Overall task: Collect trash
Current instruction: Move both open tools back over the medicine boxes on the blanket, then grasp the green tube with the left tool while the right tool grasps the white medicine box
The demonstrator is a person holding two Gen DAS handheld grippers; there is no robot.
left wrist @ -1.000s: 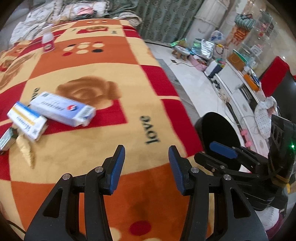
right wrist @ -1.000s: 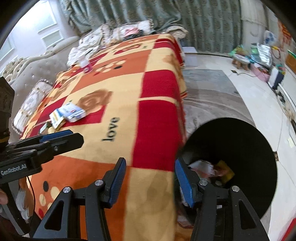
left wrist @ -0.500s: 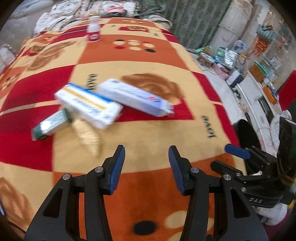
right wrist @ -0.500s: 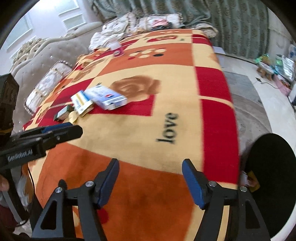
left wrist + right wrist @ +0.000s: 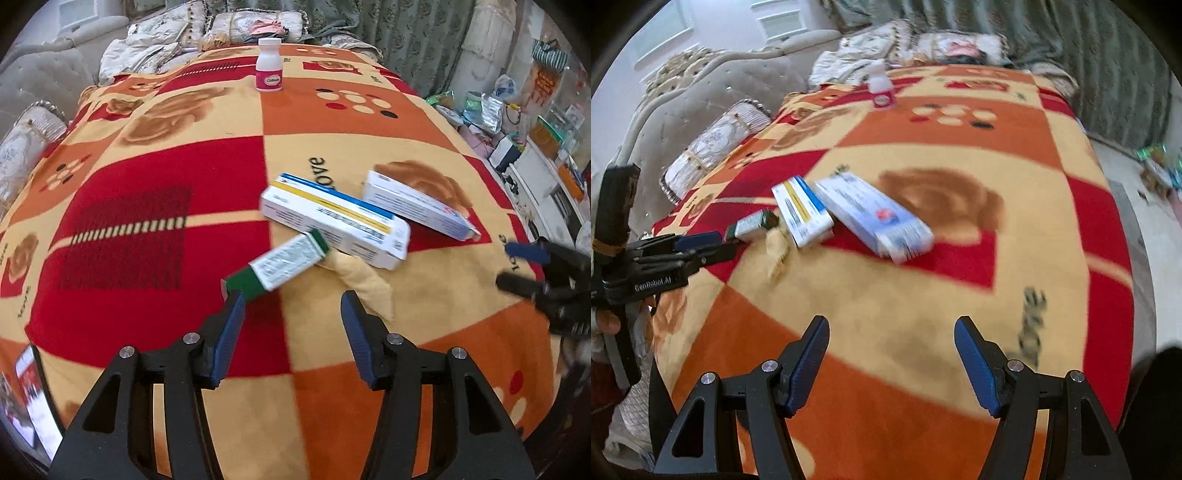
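On the patterned blanket (image 5: 147, 229) lie a green-and-white box (image 5: 277, 264), a white box with a yellow and blue stripe (image 5: 336, 221), a white-and-blue box (image 5: 417, 210) and a crumpled yellow wrapper (image 5: 365, 284). My left gripper (image 5: 291, 314) is open and empty, just short of the green box. My right gripper (image 5: 890, 347) is open and empty, well short of the boxes (image 5: 875, 214). The left gripper shows in the right wrist view (image 5: 705, 243) beside the green box (image 5: 751, 225).
A white bottle with a pink label (image 5: 269, 66) stands at the far end of the blanket. Pillows (image 5: 236, 26) and a padded headboard (image 5: 687, 110) lie beyond. The blanket's right edge drops to a floor with clutter (image 5: 517, 122). A black bin edge (image 5: 1160, 406) shows at the right.
Both grippers swung left from the black bin toward the boxes. The left gripper came close to the green box. The right gripper's jaws opened wider.
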